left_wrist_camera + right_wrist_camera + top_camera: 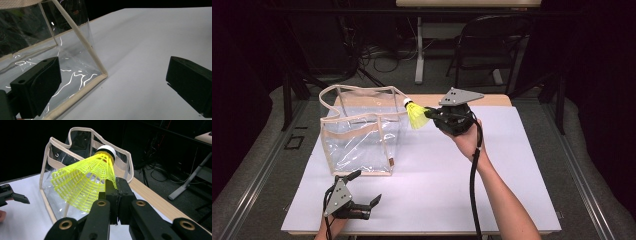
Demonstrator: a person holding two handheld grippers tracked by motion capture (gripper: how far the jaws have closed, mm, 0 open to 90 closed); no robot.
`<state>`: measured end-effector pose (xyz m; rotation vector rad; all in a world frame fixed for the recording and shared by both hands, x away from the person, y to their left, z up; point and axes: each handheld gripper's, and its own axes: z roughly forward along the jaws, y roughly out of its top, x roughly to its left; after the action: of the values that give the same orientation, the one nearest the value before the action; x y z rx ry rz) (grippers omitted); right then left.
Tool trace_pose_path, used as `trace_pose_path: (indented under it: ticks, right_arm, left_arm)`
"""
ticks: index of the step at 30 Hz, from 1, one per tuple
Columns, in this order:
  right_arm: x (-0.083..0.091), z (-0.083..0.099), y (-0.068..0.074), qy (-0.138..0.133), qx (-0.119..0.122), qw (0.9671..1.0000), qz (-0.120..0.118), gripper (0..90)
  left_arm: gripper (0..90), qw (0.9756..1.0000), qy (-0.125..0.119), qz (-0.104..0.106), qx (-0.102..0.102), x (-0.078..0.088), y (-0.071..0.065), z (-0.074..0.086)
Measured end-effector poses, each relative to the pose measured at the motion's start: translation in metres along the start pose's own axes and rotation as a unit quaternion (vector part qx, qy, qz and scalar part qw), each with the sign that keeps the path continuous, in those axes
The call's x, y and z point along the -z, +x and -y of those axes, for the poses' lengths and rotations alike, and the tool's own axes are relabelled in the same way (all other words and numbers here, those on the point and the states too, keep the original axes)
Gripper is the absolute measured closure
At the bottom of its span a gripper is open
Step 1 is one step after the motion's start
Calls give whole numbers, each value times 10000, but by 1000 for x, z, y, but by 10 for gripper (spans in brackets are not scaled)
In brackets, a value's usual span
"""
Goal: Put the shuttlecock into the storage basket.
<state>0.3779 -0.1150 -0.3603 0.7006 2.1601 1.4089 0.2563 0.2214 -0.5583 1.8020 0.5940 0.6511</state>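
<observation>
Right gripper [430, 113] pinching shuttlecock [416, 114] by its skirt rim, cork end aimed at clear bag [362, 131] just beside; left gripper [364, 187] spread wide, empty, near bag's corner.

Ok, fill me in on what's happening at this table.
A person works with two hand-held grippers. The right gripper is shut on the skirt of a yellow shuttlecock, holding it in the air beside the top rim of a clear plastic bag, white tip toward the bag. The left gripper waits open near the bag's front corner, low over the white table. The shuttlecock is not yet inside.
</observation>
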Motion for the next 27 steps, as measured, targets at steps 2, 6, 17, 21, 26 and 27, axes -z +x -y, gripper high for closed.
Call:
trace_pose_path:
  ticks: [2, 6, 17, 21, 26, 27]
  right_arm:
    - [-2, -2, 0, -9, 7, 10000, 3, 891]
    - [-4, -7, -1, -12, 26, 10000, 2, 891]
    - [-7, -15, 0, -15, 71, 10000, 18, 891]
    - [-8, -17, -1, -8, 86, 10000, 25, 891]
    - [-11, -19, 0, -4, 101, 9999, 14, 891]
    - [-12, -20, 0, 1, 116, 9999, 11, 891]
  left_arm:
    - [0, 10000, 4, -2, -6, 0, 0, 0]
    - [0, 10000, -1, 0, -2, 0, 0, 0]
    - [0, 10000, -4, -1, 0, 0, 0, 0]
    - [0, 10000, 1, 0, -5, 0, 0, 0]
    - [0, 10000, -4, 0, 1, 0, 0, 0]
    - [0, 10000, -5, 0, 2, 0, 0, 0]
